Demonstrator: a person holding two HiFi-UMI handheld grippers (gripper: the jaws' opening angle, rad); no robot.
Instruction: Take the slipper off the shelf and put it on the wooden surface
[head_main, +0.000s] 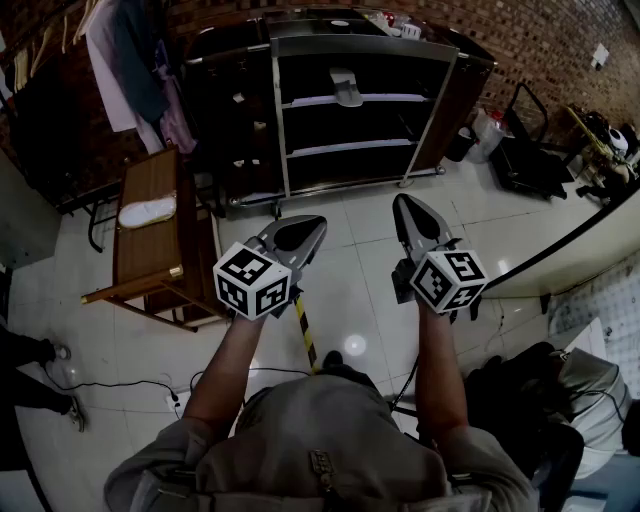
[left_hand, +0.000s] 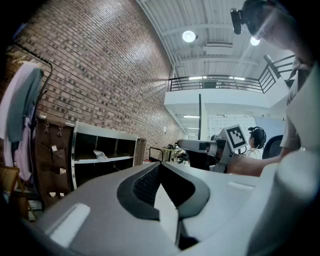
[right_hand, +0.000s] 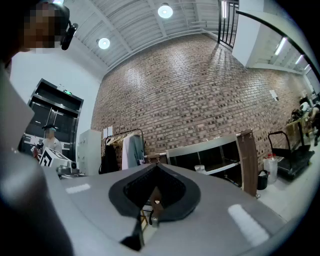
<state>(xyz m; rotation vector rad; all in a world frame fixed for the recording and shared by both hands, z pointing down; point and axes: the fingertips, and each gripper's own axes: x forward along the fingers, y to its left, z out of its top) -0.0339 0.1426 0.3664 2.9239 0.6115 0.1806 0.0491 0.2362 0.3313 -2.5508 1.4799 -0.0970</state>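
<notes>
A grey slipper (head_main: 345, 88) lies on the upper board of the dark shelf unit (head_main: 440, 95) at the far wall; the slipper (left_hand: 100, 155) shows small in the left gripper view, and the slipper (right_hand: 200, 169) also in the right gripper view. On the wooden table (head_main: 150, 250) at the left rests a white slipper (head_main: 147, 211). My left gripper (head_main: 303, 231) and right gripper (head_main: 408, 208) are held side by side over the tiled floor, well short of the shelf. Both are shut with nothing in them. The left gripper (left_hand: 159, 165) and right gripper (right_hand: 156, 167) tips meet.
Clothes hang on a rack (head_main: 135, 70) left of the shelf. A black cart (head_main: 530, 150) and bottles (head_main: 487, 130) stand at the right. A curved counter edge (head_main: 570, 245) runs along the right. Yellow-black tape (head_main: 305, 335) and cables (head_main: 120, 385) lie on the floor; bags (head_main: 570, 410) sit lower right.
</notes>
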